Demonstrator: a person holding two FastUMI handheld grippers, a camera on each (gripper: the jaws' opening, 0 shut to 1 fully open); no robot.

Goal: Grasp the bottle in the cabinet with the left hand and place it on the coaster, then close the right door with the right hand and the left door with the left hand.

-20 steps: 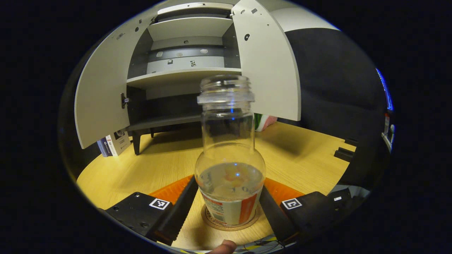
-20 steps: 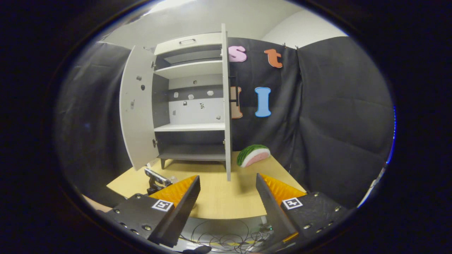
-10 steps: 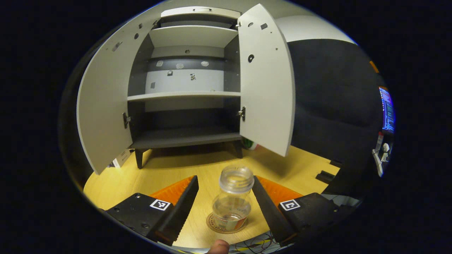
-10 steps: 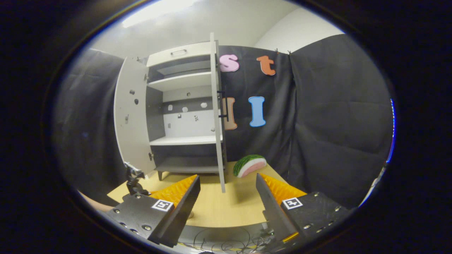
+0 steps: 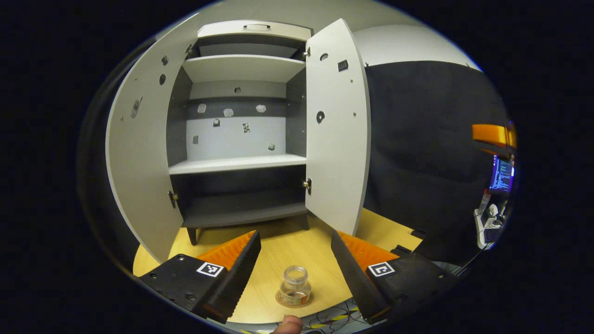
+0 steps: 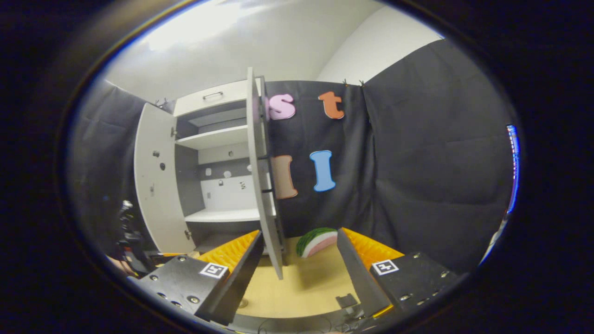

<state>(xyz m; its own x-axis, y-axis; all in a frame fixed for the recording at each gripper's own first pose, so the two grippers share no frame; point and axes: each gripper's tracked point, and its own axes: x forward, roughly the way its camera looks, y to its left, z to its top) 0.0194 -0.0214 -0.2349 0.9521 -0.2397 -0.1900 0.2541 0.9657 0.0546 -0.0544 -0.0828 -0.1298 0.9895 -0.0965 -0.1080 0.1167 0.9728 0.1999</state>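
Observation:
A clear capless bottle [image 5: 295,285] with an orange and white label stands upright on a round coaster [image 5: 281,299] near the table's front edge. My left gripper [image 5: 294,253] hangs open well above and behind it, touching nothing. The grey cabinet [image 5: 236,139] stands open, its shelves bare, with the left door [image 5: 139,157] and right door [image 5: 336,134] both swung out. In the right gripper view my right gripper [image 6: 299,253] is open and holds nothing; the right door [image 6: 264,185] shows edge-on just beyond its left finger. The left door [image 6: 153,185] stands farther left.
A watermelon slice [image 6: 315,241] lies on the wooden table [image 6: 306,287] to the right of the cabinet. The other gripper and the hand holding it [image 6: 127,232] show at far left. A lit screen [image 5: 500,175] and an orange gripper part [image 5: 493,134] sit at right.
My left gripper has risen and pulled back from the bottle, which stays on the coaster and looks much smaller. My right gripper has moved up and toward the right door's outer edge.

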